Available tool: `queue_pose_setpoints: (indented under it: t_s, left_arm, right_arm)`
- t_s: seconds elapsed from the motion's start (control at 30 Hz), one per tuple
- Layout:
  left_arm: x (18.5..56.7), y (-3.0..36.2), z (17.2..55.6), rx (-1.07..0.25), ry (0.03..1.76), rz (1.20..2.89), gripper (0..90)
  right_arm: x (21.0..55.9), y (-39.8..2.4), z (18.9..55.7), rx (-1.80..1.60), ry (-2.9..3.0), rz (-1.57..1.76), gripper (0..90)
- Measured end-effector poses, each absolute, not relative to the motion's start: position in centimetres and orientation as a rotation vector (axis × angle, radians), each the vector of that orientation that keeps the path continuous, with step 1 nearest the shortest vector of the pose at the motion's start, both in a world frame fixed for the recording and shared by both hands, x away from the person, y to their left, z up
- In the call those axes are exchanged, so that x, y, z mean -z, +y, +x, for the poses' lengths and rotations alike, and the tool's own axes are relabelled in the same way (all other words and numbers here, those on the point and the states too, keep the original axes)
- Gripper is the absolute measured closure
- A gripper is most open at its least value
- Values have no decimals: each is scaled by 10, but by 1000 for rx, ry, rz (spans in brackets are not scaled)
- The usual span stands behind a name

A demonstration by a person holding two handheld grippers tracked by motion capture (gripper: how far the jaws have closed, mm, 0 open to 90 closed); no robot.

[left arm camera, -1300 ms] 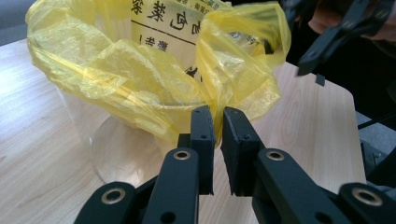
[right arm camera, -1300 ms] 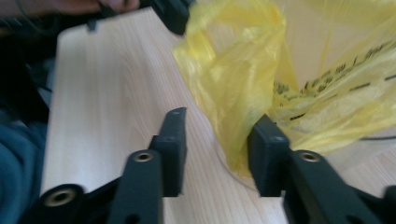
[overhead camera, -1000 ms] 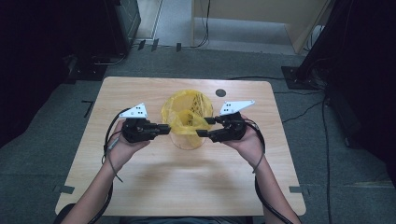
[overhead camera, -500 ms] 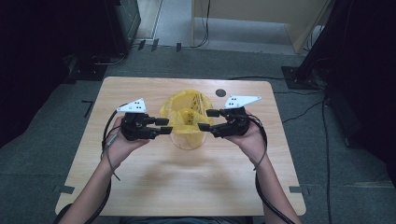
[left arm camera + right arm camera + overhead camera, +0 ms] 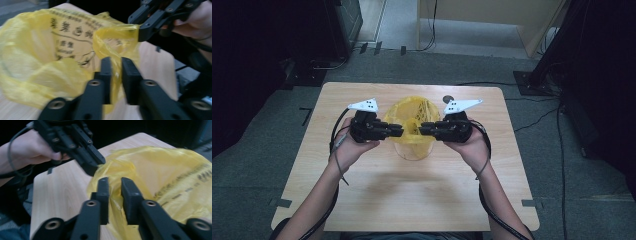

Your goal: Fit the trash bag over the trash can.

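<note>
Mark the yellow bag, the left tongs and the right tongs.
yellow bag (image 5: pixel 412 112): high view, printed film inside its open mouth.
left tongs (image 5: pixel 116 75): left gripper view, midway between the tips, jaws closed on the bag film.
right tongs (image 5: pixel 115 190): right gripper view, midway between the tips, bag film between.

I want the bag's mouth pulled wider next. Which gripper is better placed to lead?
Probably the left gripper: its jaws pinch the yellow bag at a rim fold. The right gripper pinches a narrower twisted strip, so it may slip.
</note>
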State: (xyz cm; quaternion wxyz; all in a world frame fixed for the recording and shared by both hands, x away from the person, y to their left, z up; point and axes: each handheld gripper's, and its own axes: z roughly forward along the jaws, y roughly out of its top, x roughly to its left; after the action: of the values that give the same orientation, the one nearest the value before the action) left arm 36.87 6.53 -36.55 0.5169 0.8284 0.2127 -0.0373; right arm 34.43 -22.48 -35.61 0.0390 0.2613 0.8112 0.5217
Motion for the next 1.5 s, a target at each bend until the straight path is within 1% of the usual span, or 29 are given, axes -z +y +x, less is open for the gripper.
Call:
queue_pose_setpoints:
  t_s: [0.03,0.07,0.17,0.27,0.43,0.53,0.63,1.0,1.1,1.27,1.37,1.4,1.43,1.47,1.5]
  left_arm:
    - [364,66,367,86,506,1984,860]
    - [363,67,364,84,495,1979,881]
    - [361,69,355,89,466,1982,892]
    - [367,70,345,61,438,2003,890]
    - [390,70,343,113,453,2058,890]
    - [400,69,347,117,463,2074,890]
    - [406,68,351,130,481,2062,890]
    - [421,72,356,72,496,2034,889]
    - [424,74,359,77,513,2025,889]
    - [428,75,362,50,522,2029,883]
    - [431,76,364,52,529,2018,864]
    - [432,76,365,52,533,2011,839]
    - [431,76,365,57,539,2008,809]
    - [430,76,364,58,542,2004,770]
    - [428,77,364,46,543,2005,722]
  right_arm:
    - [355,-224,342,-1602,2502,779,843]
    - [354,-224,340,-1601,2526,766,849]
    - [353,-222,333,-1578,2583,728,874]
    - [357,-219,328,-1522,2643,720,884]
    - [375,-213,326,-1412,2752,703,892]
    - [385,-209,329,-1352,2772,730,897]
    - [392,-208,332,-1327,2776,758,900]
    - [413,-213,339,-1334,2746,767,900]
    - [419,-214,341,-1346,2740,766,900]
    - [424,-214,343,-1332,2733,756,900]
    - [425,-216,344,-1328,2726,757,900]
    - [426,-217,345,-1330,2726,768,891]
    - [425,-218,345,-1329,2734,782,856]
    - [423,-219,345,-1334,2741,784,798]
    - [421,-221,344,-1361,2749,750,713]
